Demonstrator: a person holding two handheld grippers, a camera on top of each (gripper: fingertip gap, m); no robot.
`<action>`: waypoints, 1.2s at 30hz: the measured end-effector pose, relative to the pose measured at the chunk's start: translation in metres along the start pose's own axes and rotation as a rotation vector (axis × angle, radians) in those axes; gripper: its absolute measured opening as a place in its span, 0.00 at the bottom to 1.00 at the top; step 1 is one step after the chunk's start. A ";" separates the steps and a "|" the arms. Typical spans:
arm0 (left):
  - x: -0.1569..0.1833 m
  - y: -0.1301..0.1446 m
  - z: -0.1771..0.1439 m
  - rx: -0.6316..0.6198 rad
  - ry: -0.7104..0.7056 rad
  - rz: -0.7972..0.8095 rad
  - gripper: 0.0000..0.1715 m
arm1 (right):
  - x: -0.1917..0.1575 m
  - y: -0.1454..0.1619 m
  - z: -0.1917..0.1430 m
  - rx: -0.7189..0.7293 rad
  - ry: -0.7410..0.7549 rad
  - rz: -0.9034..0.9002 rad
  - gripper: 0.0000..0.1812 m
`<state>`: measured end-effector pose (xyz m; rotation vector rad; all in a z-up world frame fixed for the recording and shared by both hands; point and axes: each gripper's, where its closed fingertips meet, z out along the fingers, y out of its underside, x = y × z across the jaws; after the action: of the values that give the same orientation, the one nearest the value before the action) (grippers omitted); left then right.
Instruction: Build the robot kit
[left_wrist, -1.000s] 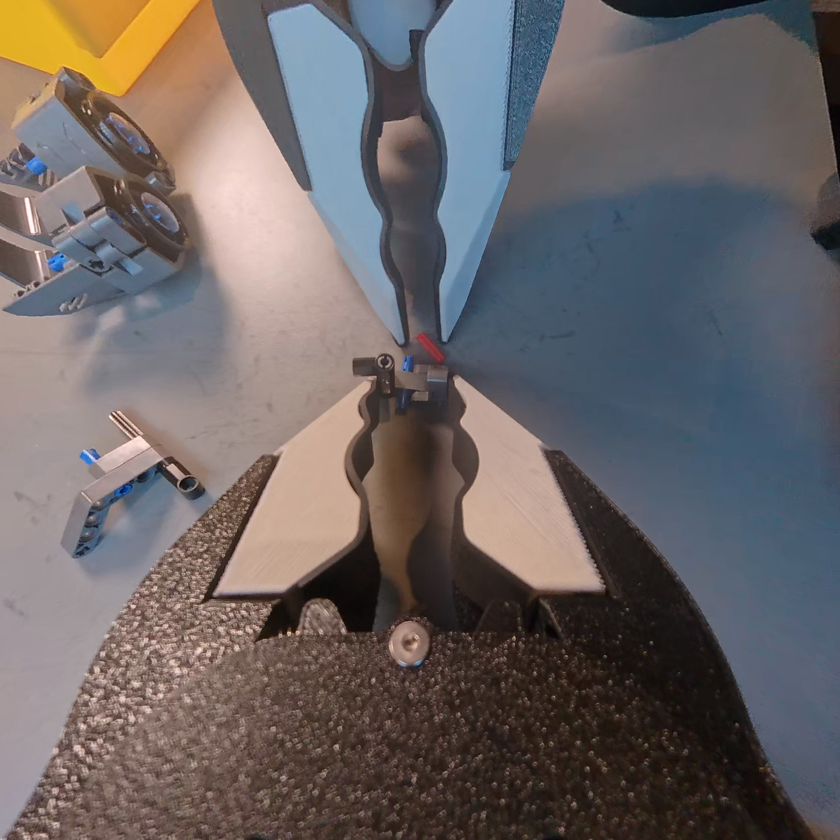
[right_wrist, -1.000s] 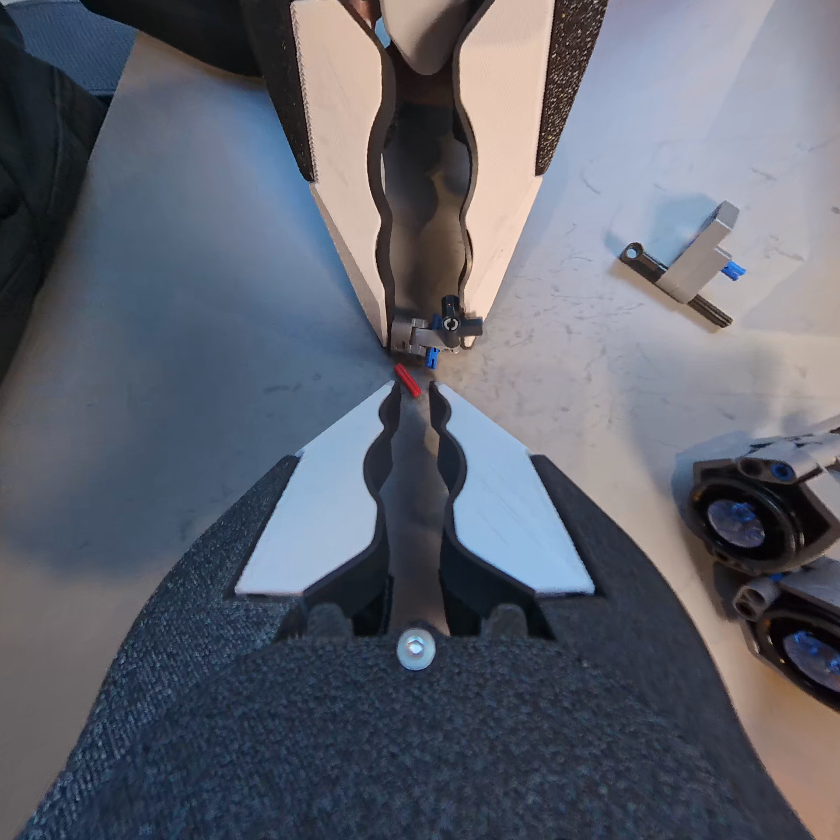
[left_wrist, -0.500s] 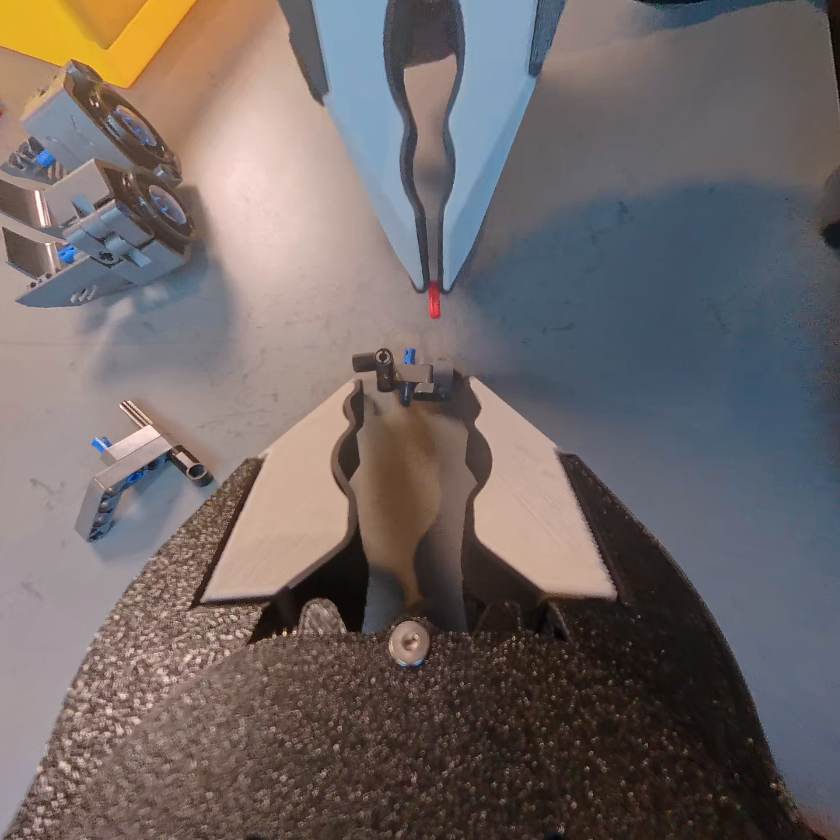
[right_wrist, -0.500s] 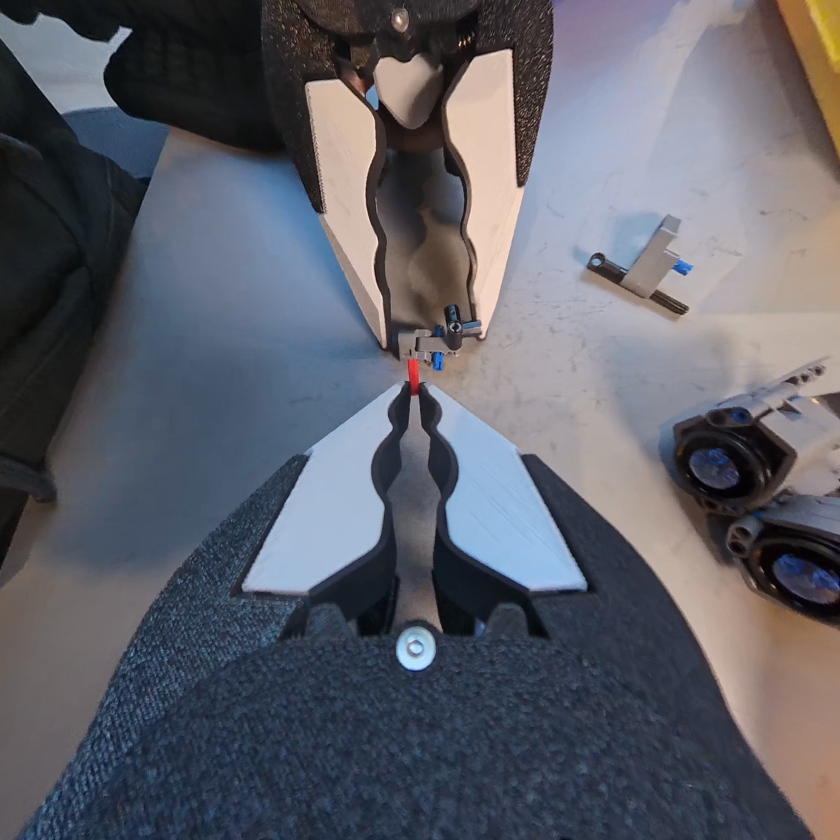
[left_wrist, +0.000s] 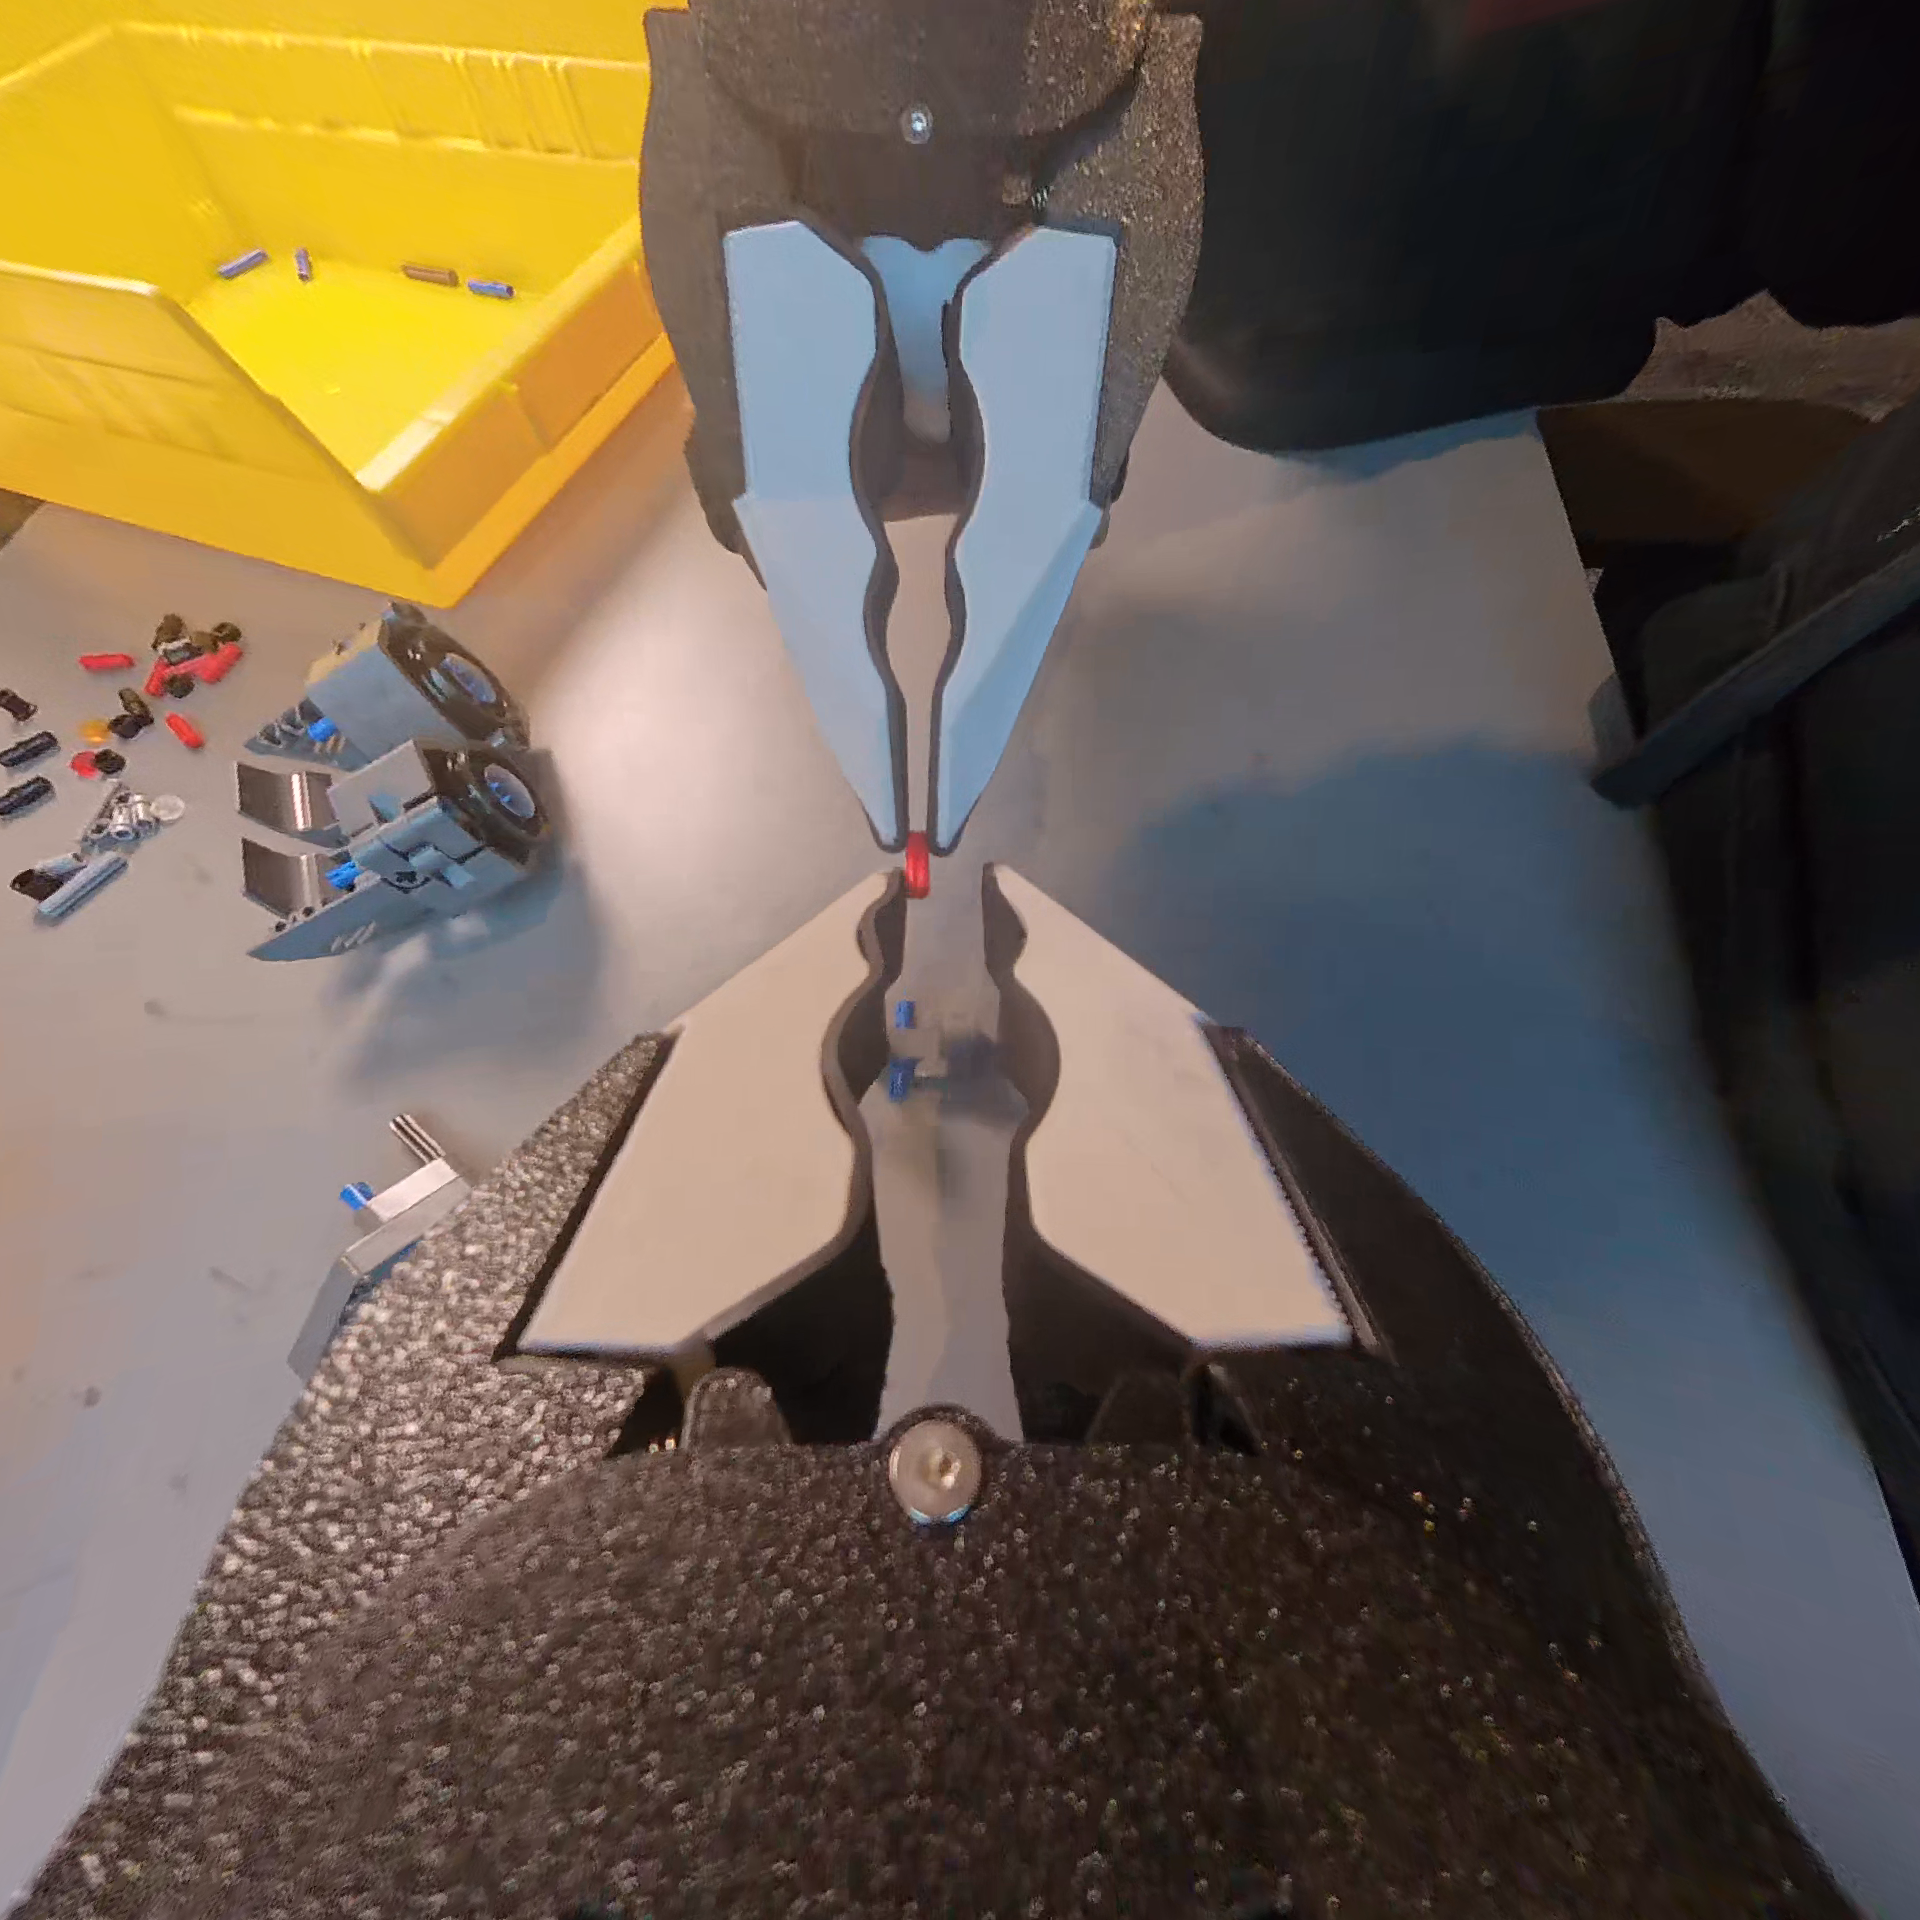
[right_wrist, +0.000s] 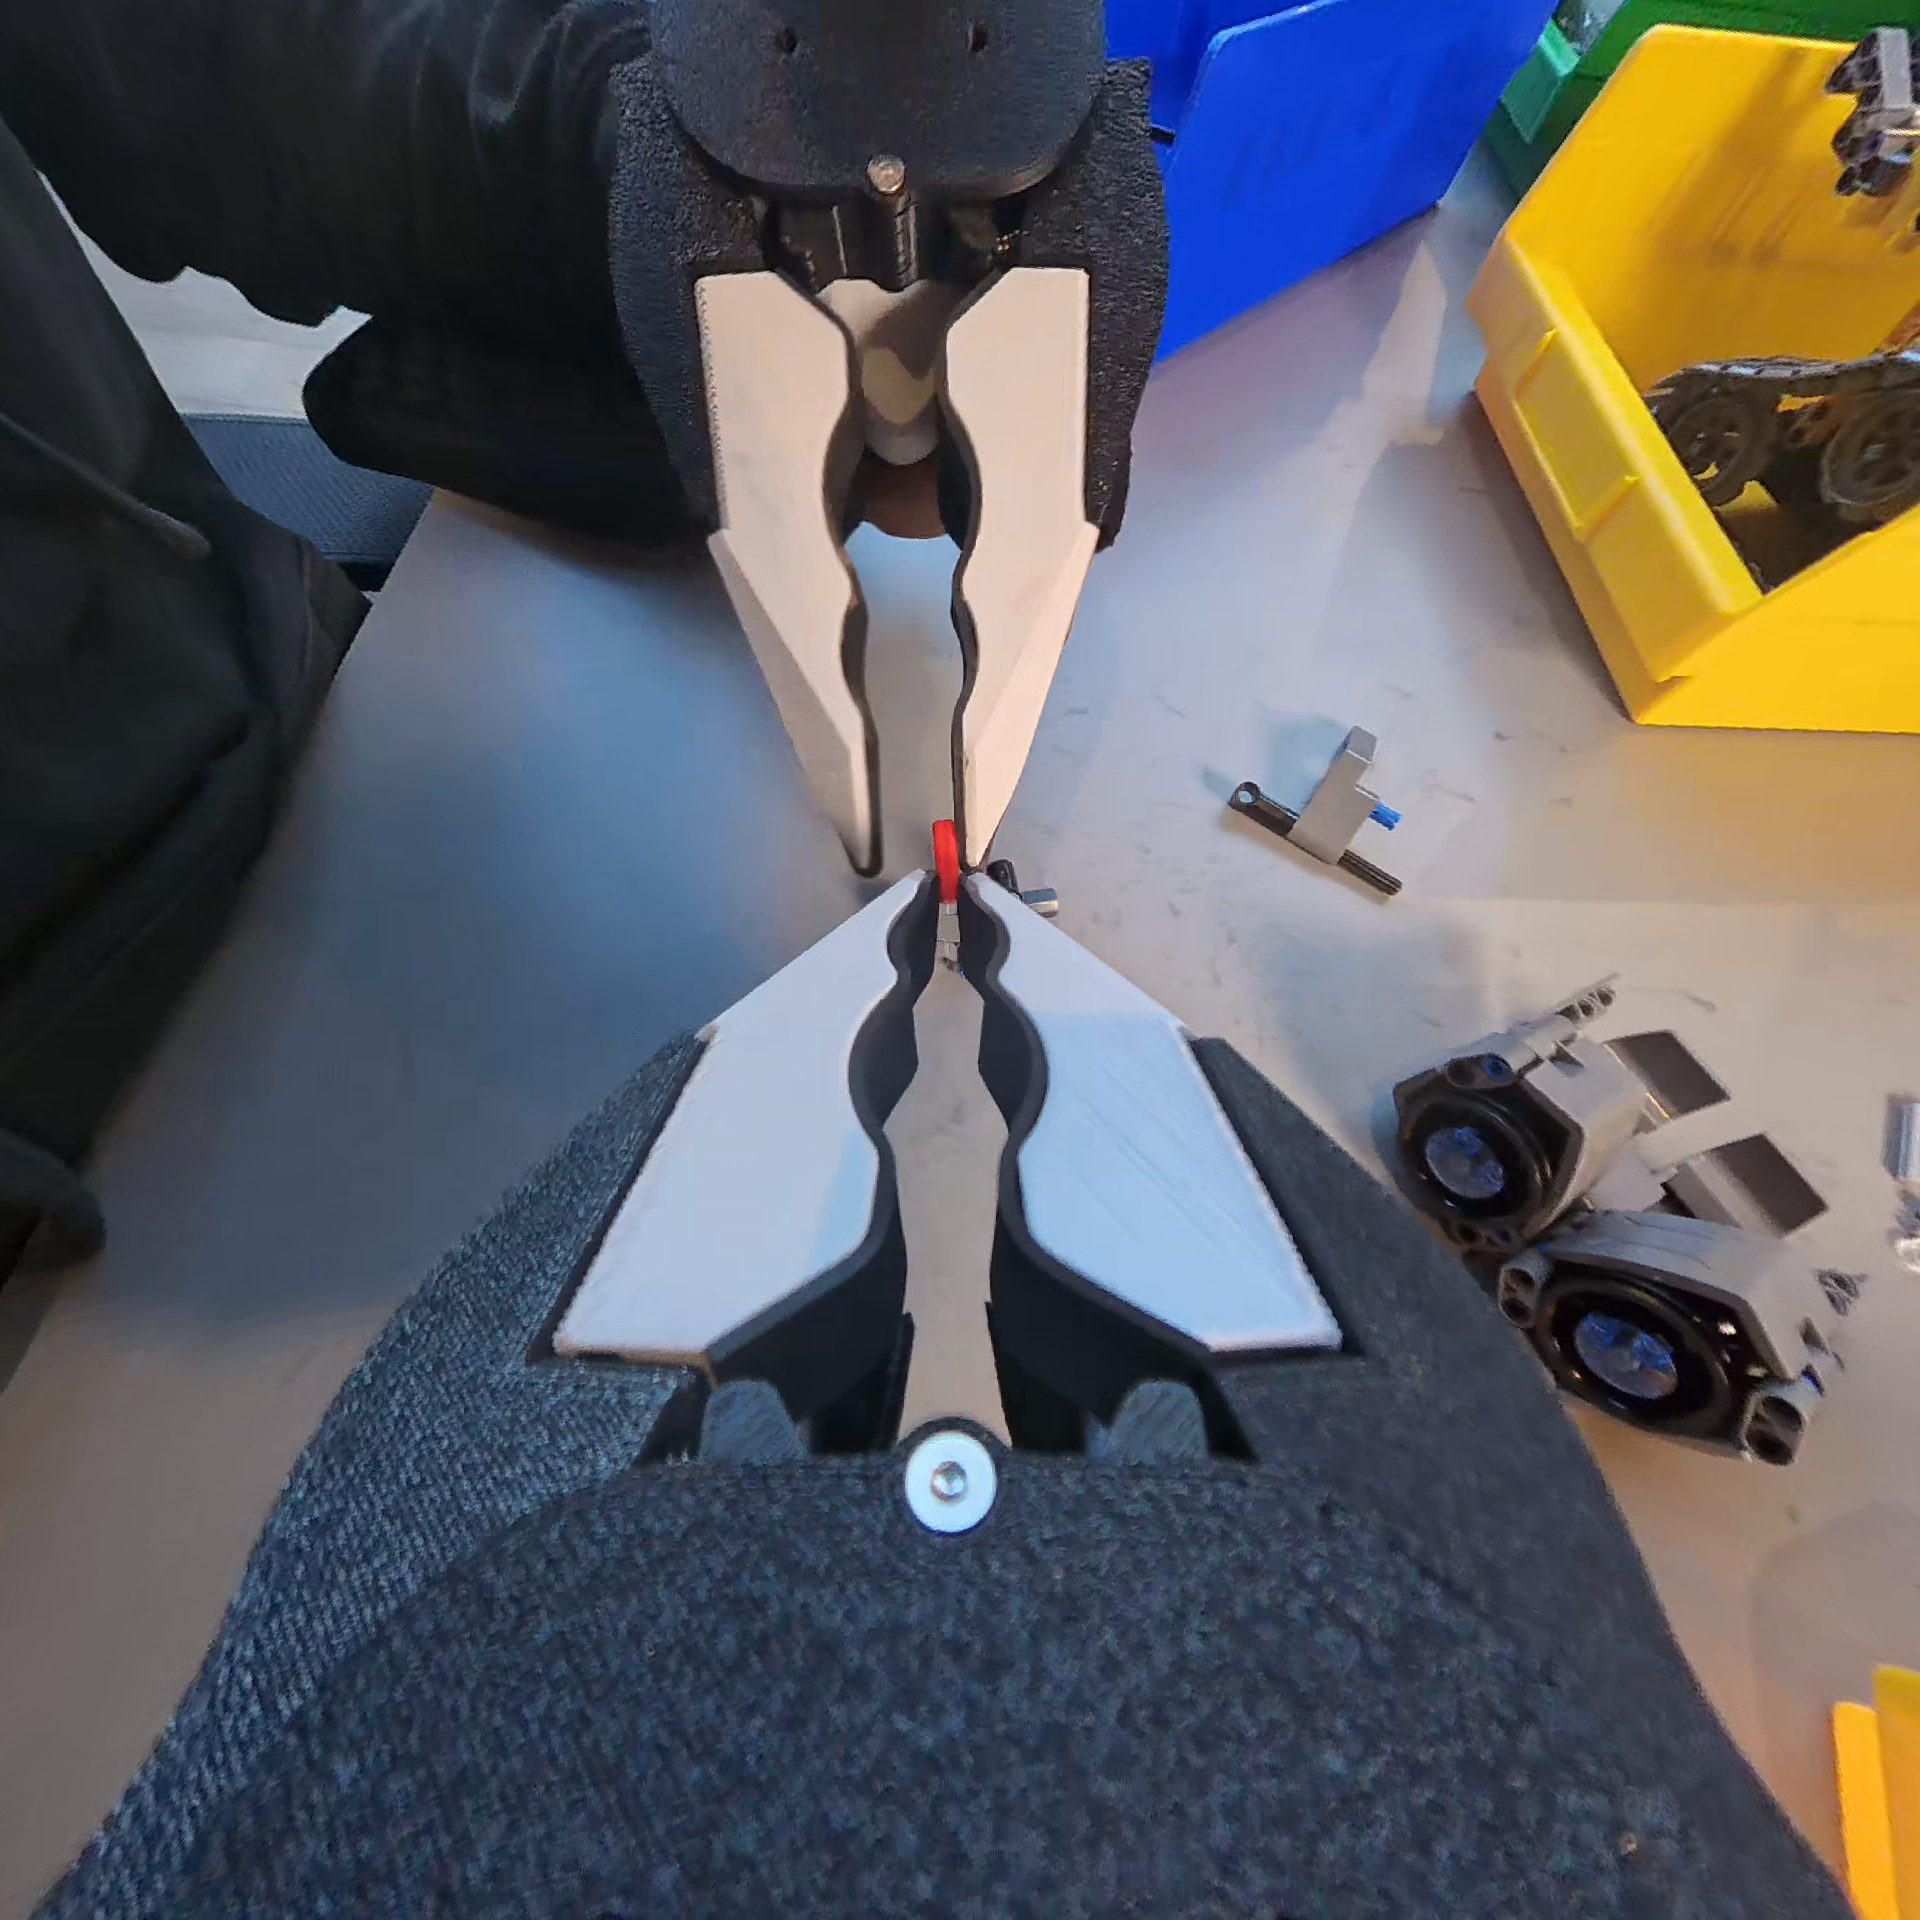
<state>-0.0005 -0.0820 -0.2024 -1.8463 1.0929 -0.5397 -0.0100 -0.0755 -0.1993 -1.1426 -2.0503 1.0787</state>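
Claws meet tip to tip — right claw (right_wrist: 943, 902) pinches red pin (right_wrist: 943, 871), left claw (left_wrist: 940, 883) parted, seemingly empty.

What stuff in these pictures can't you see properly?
- Small grey piece with blue pins: left wrist view, blurred between the left claw's fingers, so its shape is unclear.
- Grey bracket: left wrist view, lower end hidden behind the left claw's body.
- Loose bits in the yellow bin: left wrist view, too small to tell.
- Black tracked thing: right wrist view, cut off by the right edge.
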 end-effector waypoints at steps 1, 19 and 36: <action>-0.001 0.000 0.000 0.001 -0.002 0.001 0.06 | -0.001 0.000 0.001 -0.001 -0.002 -0.005 0.01; 0.001 -0.048 -0.031 0.346 0.042 -0.042 0.02 | -0.006 -0.049 -0.027 0.306 -0.010 -0.035 0.02; -0.021 -0.013 -0.026 0.171 0.012 -0.159 0.14 | 0.011 -0.012 -0.015 0.168 0.036 0.055 0.01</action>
<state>-0.0240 -0.0735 -0.1768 -1.7896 0.8837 -0.7154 -0.0090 -0.0645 -0.1804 -1.1303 -1.8715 1.2232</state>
